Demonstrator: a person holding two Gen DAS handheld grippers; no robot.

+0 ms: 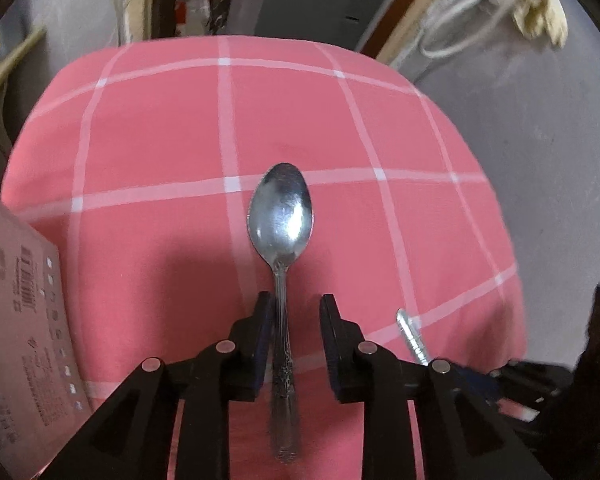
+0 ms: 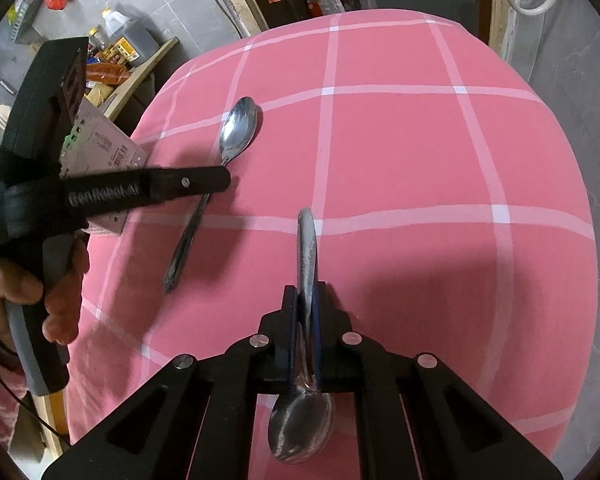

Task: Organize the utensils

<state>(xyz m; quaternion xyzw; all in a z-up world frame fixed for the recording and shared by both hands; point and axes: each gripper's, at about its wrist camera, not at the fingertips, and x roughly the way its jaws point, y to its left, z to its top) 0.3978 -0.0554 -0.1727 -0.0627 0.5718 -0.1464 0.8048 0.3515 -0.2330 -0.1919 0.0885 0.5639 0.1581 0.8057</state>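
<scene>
A steel spoon [image 1: 282,216] lies on the pink checked tablecloth [image 1: 148,128], bowl pointing away. My left gripper [image 1: 295,304] is open and straddles its patterned handle; the left pad touches the handle, the right pad stands apart. The same spoon [image 2: 238,130] and the left gripper [image 2: 220,180] show in the right wrist view. My right gripper [image 2: 307,300] is shut on a second spoon [image 2: 306,252], held by the handle with the handle end pointing away and the bowl hanging below the jaws. That spoon's handle end shows at the left wrist view's right [image 1: 410,334].
A printed cardboard box [image 1: 20,340] stands at the table's left edge, also in the right wrist view [image 2: 100,144]. Beyond the table is grey floor with bottles and clutter [image 2: 116,40]. The tablecloth [image 2: 420,152] covers the round table.
</scene>
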